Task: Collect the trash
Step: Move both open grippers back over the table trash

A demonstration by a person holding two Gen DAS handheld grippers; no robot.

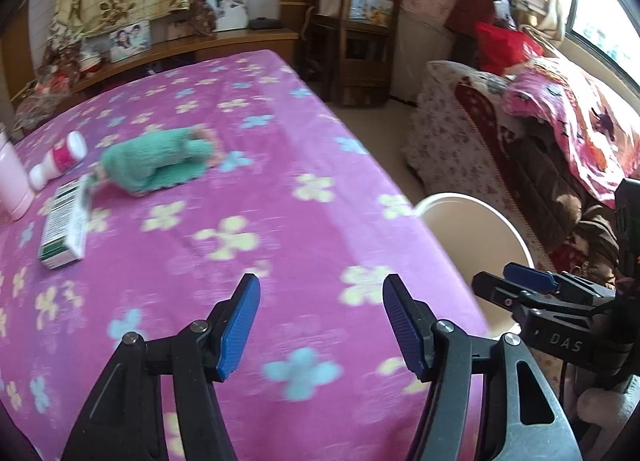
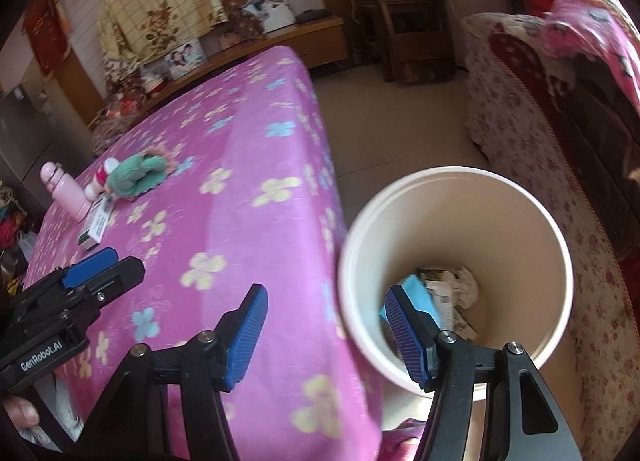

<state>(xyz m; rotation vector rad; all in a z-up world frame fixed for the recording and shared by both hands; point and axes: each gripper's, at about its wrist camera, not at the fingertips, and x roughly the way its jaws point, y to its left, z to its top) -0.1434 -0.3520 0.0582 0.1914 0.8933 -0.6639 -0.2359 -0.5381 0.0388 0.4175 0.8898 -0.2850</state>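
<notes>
daylight pours in from the window (image 1: 600,17) at upper right, blown out white (glare there). the room is bright, shadows soft. both fisheye views bend strongly at the dark edges; motion blur smears the pink bedspread (image 1: 240,201) and its flowers.

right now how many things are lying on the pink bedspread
4, clustered at its far left: a pink bottle, a small white-and-red bottle, a green-and-white box and a green plush toy. More may lie outside the frame.

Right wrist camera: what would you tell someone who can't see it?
An open right gripper hangs above a white bin with crumpled paper inside. Beside it, a pink flowered table holds a pink bottle, box and green toy.
</notes>
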